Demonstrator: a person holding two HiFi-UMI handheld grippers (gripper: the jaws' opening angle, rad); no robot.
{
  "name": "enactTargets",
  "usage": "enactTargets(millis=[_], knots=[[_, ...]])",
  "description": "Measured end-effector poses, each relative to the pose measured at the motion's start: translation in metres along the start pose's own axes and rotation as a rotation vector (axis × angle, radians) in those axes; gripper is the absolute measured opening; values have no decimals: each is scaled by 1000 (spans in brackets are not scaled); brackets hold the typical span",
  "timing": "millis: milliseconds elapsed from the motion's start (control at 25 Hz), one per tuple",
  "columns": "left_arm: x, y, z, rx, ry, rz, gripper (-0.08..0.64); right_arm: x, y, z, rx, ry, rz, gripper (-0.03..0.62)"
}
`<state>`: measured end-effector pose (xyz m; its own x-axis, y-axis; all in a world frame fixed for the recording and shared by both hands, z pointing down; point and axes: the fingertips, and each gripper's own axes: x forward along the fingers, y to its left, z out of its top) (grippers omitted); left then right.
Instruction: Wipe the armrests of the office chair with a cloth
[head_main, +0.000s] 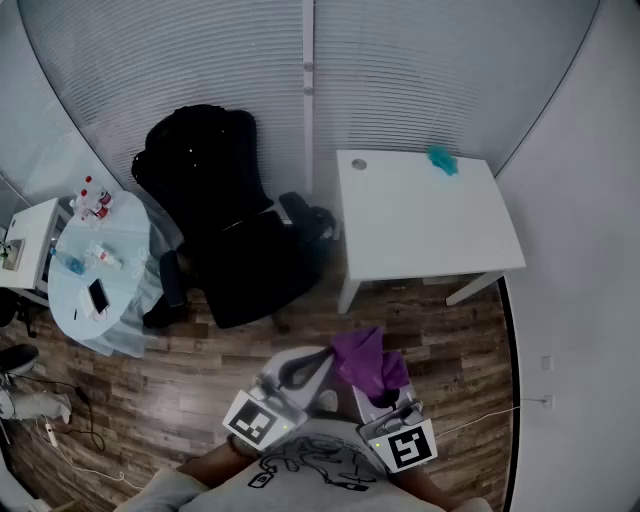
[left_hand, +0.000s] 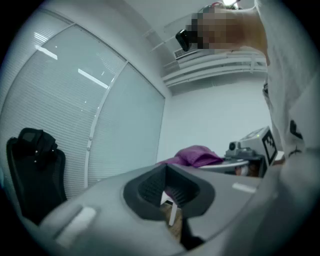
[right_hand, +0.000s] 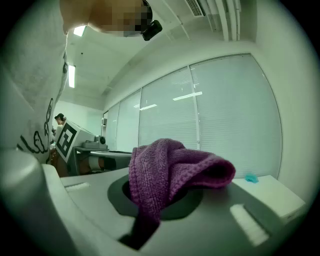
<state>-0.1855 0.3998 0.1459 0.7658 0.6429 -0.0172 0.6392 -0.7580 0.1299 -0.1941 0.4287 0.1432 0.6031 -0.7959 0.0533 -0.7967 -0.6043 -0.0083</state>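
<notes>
The black office chair (head_main: 215, 235) stands ahead of me by the blinds, with one armrest (head_main: 172, 280) at its left and the other (head_main: 296, 209) at its right. My right gripper (head_main: 383, 392) is shut on a purple cloth (head_main: 368, 362), which bunches up above the jaws (right_hand: 170, 170). My left gripper (head_main: 297, 371) is beside it, close to my body, jaws together with nothing held. In the left gripper view the chair's back (left_hand: 35, 175) shows at far left and the cloth (left_hand: 197, 156) to the right. Both grippers are well short of the chair.
A white table (head_main: 420, 225) stands right of the chair with a teal object (head_main: 441, 160) near its far edge. A round pale-blue table (head_main: 125, 285) at left holds a phone and bottles. Cables and a power strip (head_main: 50, 432) lie on the wooden floor at lower left.
</notes>
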Motion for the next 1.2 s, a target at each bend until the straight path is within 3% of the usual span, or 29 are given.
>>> enactTargets(millis=[360,1200], knots=[[-11,12,7,7,1,28,3,8,5,4,10,-6,4,28],[26,-6,-15,-14,15,104,3,-16,-37,-4,64,-26,60,28]])
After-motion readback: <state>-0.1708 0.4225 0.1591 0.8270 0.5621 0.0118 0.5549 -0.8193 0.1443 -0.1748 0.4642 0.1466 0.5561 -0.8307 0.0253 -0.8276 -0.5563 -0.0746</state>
